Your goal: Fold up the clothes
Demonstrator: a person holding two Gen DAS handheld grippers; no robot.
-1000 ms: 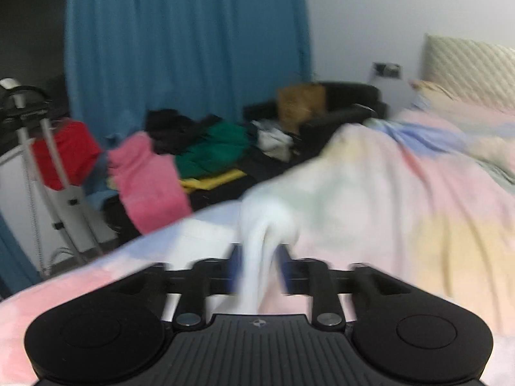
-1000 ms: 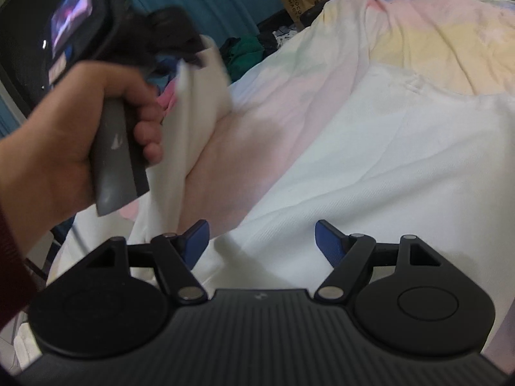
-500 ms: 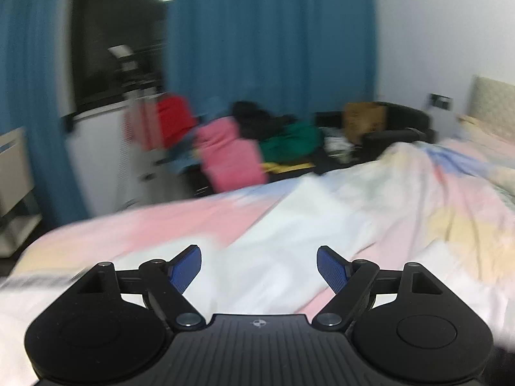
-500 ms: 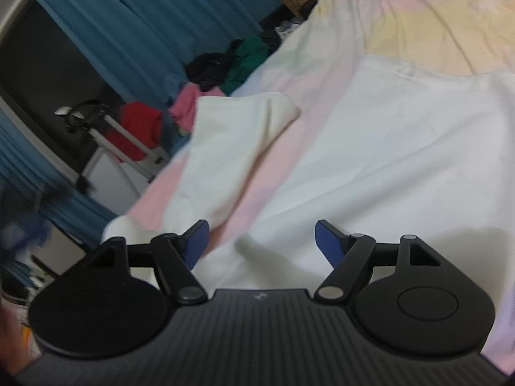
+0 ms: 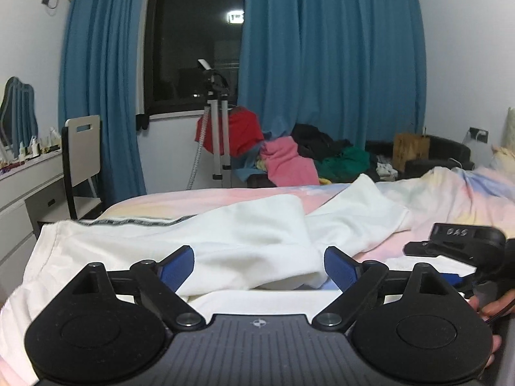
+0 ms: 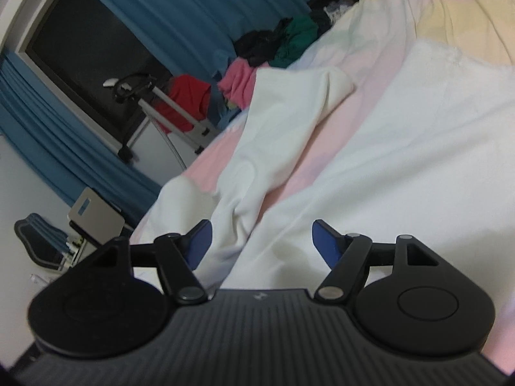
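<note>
Left gripper jaws opening wide, blue pads clear of cloth, nothing grasped; it hovers low over the near edge of the bed. Right gripper jaws easing closed but apart, gripping nothing, white fabric lying below the gap. White garment spread across the pastel bed cover, one part bunched and folded over near the foot corner, a long piece trailing toward the far edge. In the left view the right gripper sits at the right side, fingers of a hand on its handle. Beyond the bed: clothes pile, steamer stand, chair, blue curtains, dark window.
</note>
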